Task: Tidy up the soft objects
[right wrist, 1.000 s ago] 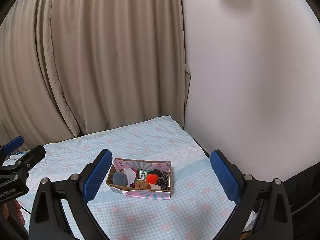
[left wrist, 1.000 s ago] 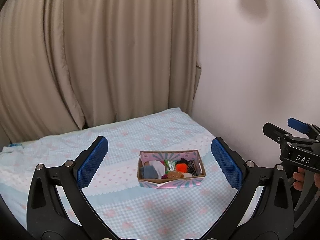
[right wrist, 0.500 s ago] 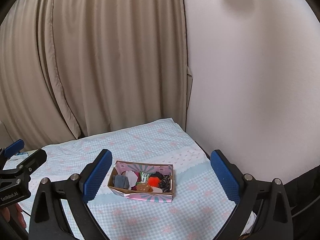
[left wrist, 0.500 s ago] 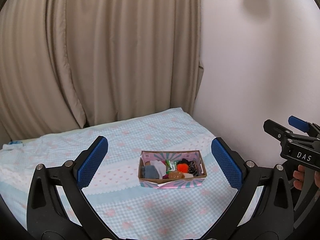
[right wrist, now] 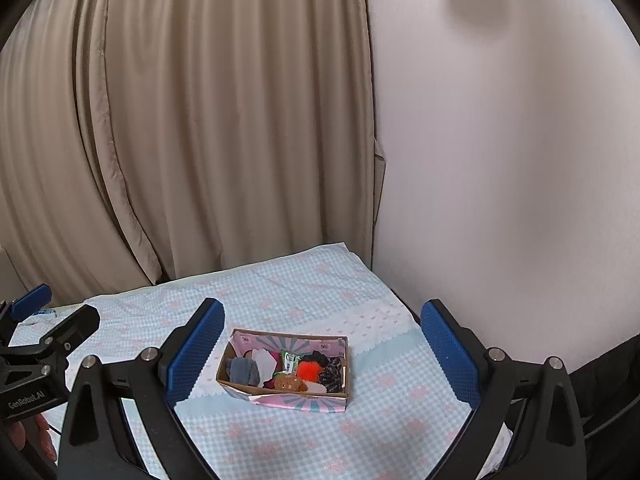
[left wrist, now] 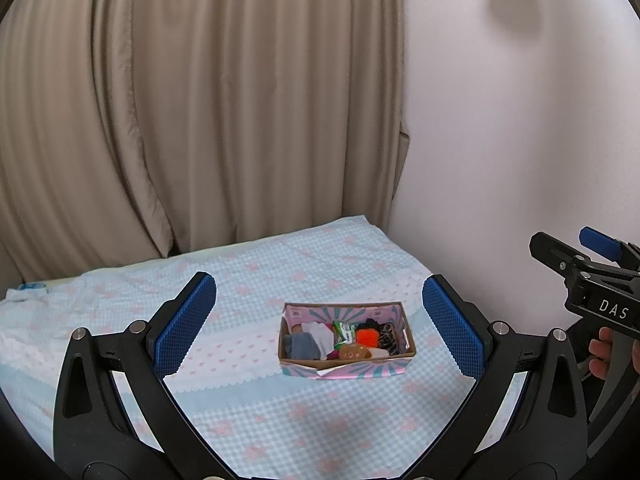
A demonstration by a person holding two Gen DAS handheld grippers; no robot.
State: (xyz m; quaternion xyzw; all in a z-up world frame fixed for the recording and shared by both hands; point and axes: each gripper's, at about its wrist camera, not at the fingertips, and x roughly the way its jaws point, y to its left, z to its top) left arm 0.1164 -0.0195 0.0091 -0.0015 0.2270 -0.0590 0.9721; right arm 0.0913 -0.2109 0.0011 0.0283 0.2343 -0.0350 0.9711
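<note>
So both the left gripper [left wrist: 320,324] and right gripper [right wrist: 320,350] hang wide apart, holding nothing; small pink-patterned cardboard box of soft bits [left wrist: 346,370] sits ahead between the fingers of each.

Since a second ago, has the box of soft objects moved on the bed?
No. The box keeps its place against the sheet's white lace band in both views. The slight shift in the image comes from the cameras, not the box.

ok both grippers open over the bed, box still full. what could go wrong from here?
1. The items are packed tight in the box; closing on the orange pom-pom could drag the neighbouring black fabric out too.
2. The cardboard box sits loose on the soft bedspread, so it may slide or tip when something is pulled.
</note>
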